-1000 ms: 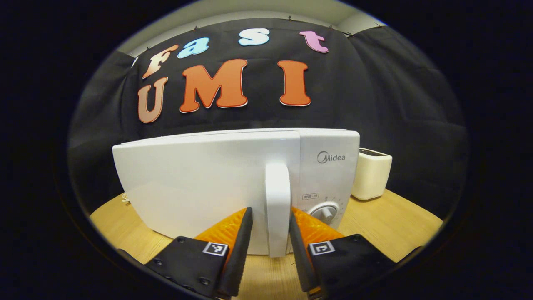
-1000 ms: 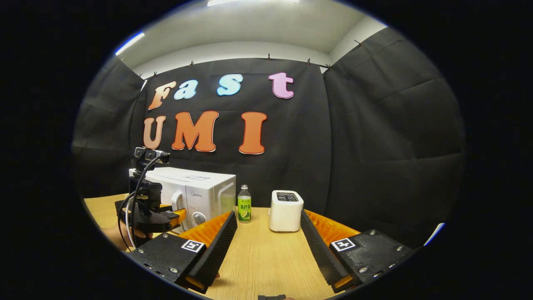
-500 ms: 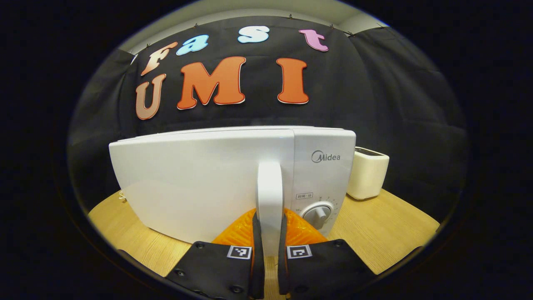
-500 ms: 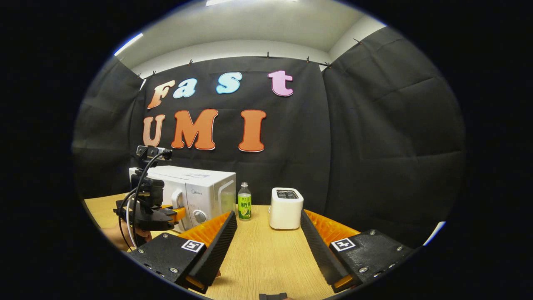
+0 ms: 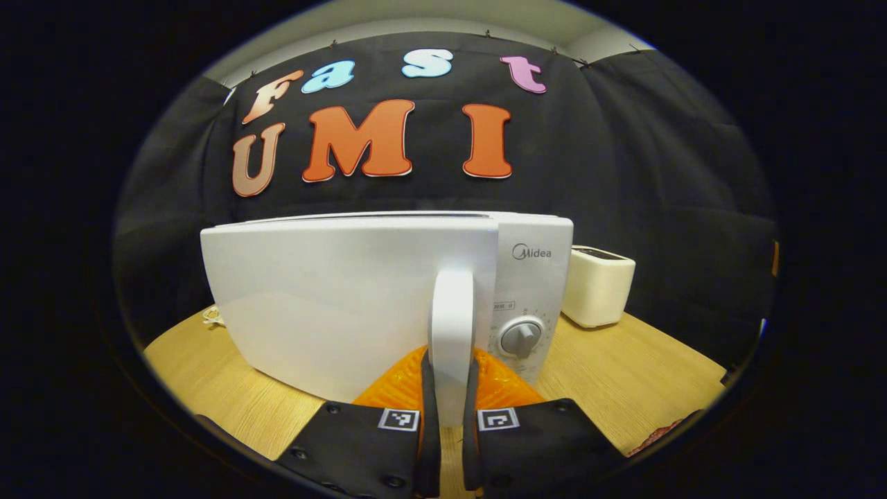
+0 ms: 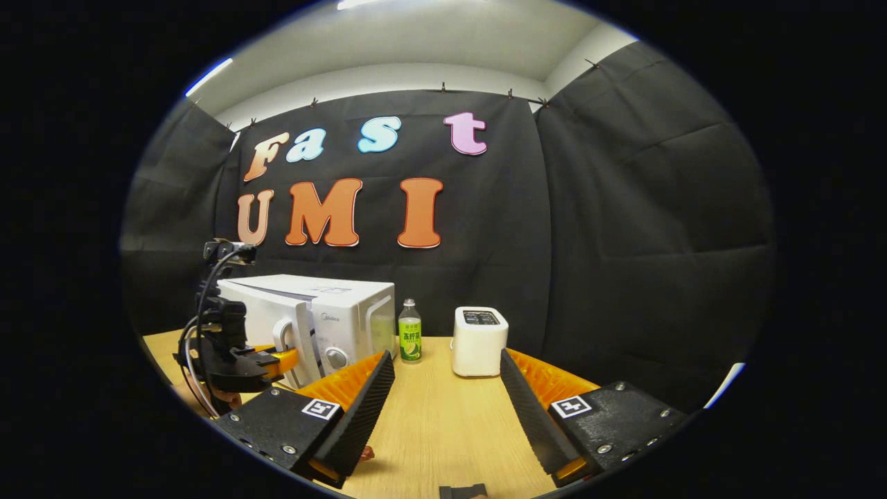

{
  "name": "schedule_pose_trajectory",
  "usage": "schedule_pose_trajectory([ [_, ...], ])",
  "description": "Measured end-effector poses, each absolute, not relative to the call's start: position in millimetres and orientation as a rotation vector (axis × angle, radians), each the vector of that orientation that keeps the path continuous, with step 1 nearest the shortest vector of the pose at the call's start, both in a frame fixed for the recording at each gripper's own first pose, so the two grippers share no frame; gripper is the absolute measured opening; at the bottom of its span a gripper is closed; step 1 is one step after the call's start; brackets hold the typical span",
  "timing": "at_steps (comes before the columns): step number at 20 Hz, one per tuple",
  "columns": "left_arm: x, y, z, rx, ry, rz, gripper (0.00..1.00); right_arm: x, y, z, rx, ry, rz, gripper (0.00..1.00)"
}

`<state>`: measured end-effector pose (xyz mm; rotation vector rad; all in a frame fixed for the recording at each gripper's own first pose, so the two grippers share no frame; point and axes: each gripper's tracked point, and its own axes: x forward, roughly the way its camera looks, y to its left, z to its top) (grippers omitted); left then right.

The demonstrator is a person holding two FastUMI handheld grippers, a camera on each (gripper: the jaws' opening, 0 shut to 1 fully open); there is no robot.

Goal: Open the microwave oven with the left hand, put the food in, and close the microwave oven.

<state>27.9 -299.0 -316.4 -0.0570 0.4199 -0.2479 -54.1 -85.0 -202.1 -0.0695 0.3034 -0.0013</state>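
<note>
The white microwave (image 5: 346, 291) stands on the wooden table, its door a little ajar at the handle side. My left gripper (image 5: 447, 367) is shut on the upright white door handle (image 5: 452, 312), one finger on each side. In the right gripper view the microwave (image 6: 332, 312) is at the left, with the left gripper (image 6: 277, 360) on its handle (image 6: 284, 339) and a hand under it. My right gripper (image 6: 447, 381) hangs open over the table with nothing between its fingers. A small reddish thing (image 6: 365, 454) peeks out under its left finger; I cannot tell what it is.
A cream toaster (image 6: 478, 339) stands right of the microwave, also seen as the toaster (image 5: 597, 285) in the left gripper view. A green-labelled bottle (image 6: 409, 339) stands between the two. The control dial (image 5: 520, 339) is just right of the handle. Bare table (image 6: 443, 430) lies ahead of the right gripper.
The left gripper's fingers closed on the door handle. Since then the handle and door have swung slightly out from the microwave's body. The right gripper has hardly moved.
</note>
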Motion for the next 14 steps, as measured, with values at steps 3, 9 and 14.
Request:
schedule_pose_trajectory([
  [3,4.8,-285.3,-310.2,-0.038,0.409,-0.276,0.17,-59.2,-72.7,-203.0,-0.059,0.309,0.019,0.95],
  [9,-44.6,-243.2,-300.2,-0.025,0.395,-0.278,0.16,-70.1,-49.1,-200.3,-0.064,0.317,0.054,0.95],
  [14,-82.5,-188.4,-288.5,-0.006,0.330,-0.242,0.17,-81.0,-28.7,-204.2,-0.072,0.329,0.088,0.95],
])
